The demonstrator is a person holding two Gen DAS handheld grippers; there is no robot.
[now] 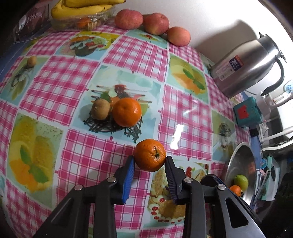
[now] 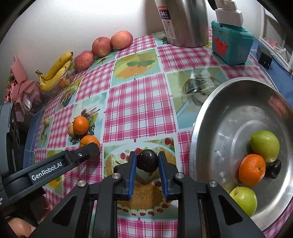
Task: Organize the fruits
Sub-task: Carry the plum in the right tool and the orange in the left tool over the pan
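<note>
Presently: left gripper (image 1: 150, 161) clamped on a tangerine (image 1: 150, 157), both blue pads pressed against its sides, stem end toward the camera. In the right wrist view, same fruit partly hidden behind the left gripper's finger at about 9 o'clock.

Right gripper (image 2: 147, 161) closed on a dark round fruit (image 2: 147, 163), glossy, pinched between both pads over the cake print of the checked tablecloth (image 2: 139, 102). Whether either fruit rests on the cloth or is lifted off it: cannot tell.

Steel basin (image 2: 207, 119) at 3 o'clock of the right gripper. Inside: a green fruit (image 2: 265, 144), an orange one (image 2: 251, 169) touching it, a second dark fruit (image 2: 274, 169) wedged behind the two, another green fruit (image 2: 243, 200) nearest the camera.

Loose on the cloth, left wrist view: second tangerine (image 1: 126, 112) at 11 o'clock of the held one, touching a brown kiwi-like fruit (image 1: 100, 109) on its left. Small brownish fruit (image 1: 31, 61) alone at far 10 o'clock.

Along the wall at 12 o'clock: three apples (image 1: 155, 23) in a row, bananas (image 1: 82, 8) lying over a clear container (image 1: 80, 22). Steel kettle (image 1: 247, 67) at 2 o'clock, teal box (image 1: 247, 113) beside it.
</note>
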